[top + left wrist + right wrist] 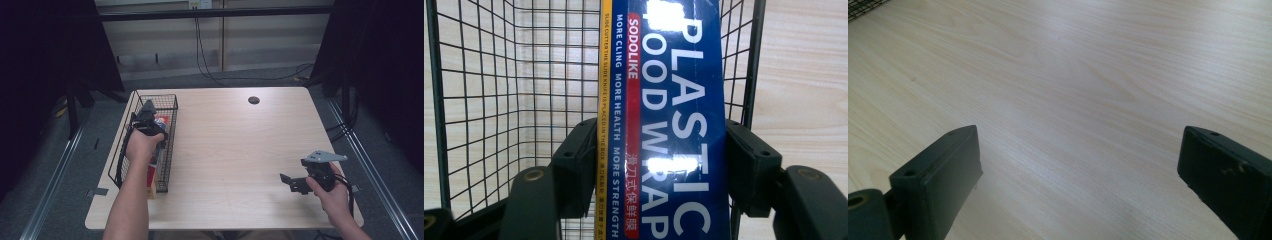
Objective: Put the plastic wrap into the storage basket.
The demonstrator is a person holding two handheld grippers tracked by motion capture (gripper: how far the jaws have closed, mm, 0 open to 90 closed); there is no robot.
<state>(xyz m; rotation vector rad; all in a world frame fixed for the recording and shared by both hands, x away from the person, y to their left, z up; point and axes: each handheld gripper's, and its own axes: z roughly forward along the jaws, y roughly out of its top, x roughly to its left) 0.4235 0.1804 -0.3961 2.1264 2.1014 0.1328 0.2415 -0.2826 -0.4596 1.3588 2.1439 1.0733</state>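
Left gripper view: left gripper (664,165) jaws flank the plastic wrap box (664,100) inside the wire basket (499,100); contact unclear. Right gripper (1078,185) stands wide over the table (1073,75).

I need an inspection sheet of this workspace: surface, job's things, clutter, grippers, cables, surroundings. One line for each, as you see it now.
Surface: light wood table with a round dark hole near the far edge.
Job's things: blue plastic wrap box lying in a black wire basket at the table's left side.
Clutter: nothing seen.
Grippers: left gripper has its jaws at both sides of the box, inside the basket; whether they press it, I cannot tell. Right gripper open over bare table, holding nothing.
Cables: black cables hang down the back wall and run along the floor.
Surroundings: dark curtains both sides, grey floor.
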